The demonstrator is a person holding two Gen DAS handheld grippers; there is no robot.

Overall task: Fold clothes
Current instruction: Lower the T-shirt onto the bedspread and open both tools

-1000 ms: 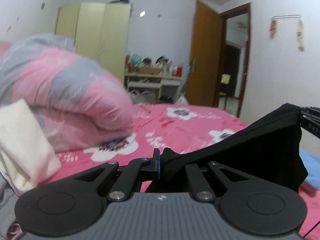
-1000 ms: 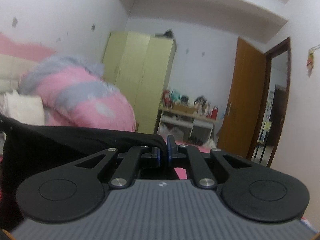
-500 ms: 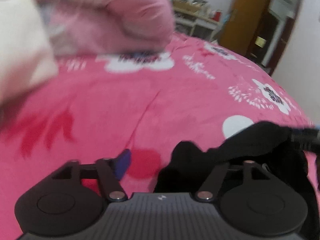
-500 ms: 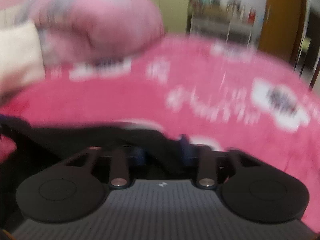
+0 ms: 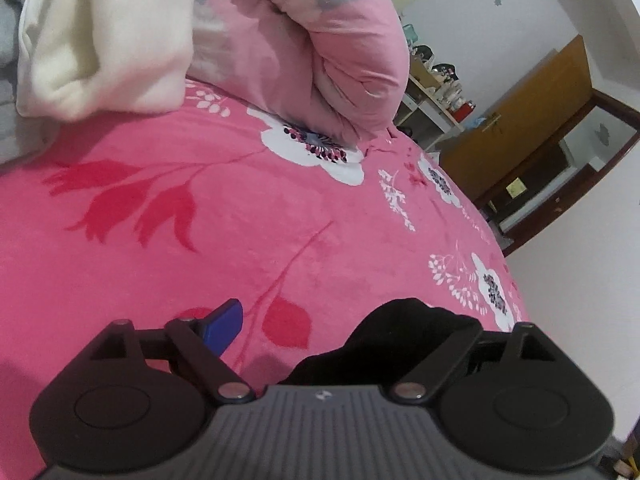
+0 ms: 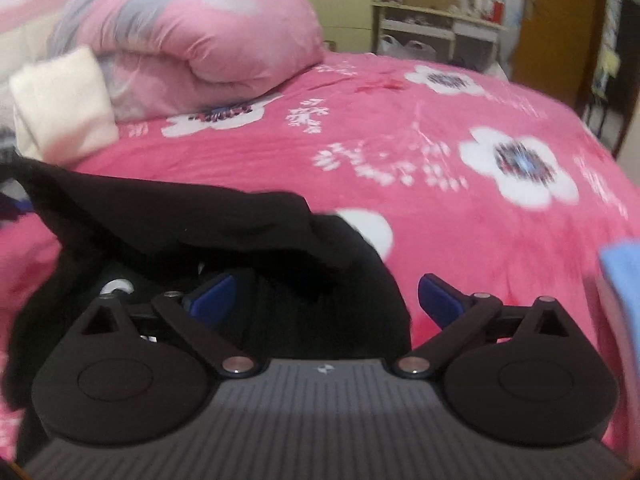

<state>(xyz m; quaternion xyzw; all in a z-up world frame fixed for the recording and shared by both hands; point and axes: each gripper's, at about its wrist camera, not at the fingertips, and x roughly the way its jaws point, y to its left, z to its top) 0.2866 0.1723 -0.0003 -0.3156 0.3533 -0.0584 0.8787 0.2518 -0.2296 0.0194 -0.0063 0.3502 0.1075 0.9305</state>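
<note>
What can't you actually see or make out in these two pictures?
- Left gripper, left wrist view: its right fingertip is covered by the black garment.
- Black garment, right wrist view: blurred and bunched, so its type is unclear; the left edge cuts it off.
- Light blue cloth, right wrist view: cut off by the right edge.
- Shelf clutter, left wrist view: too small to identify.

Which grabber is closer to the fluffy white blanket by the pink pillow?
Probably the left. The left gripper looks up at the white blanket, which fills its top left corner. From the right gripper, the same blanket sits smaller, far off left, beyond the black garment.
</note>
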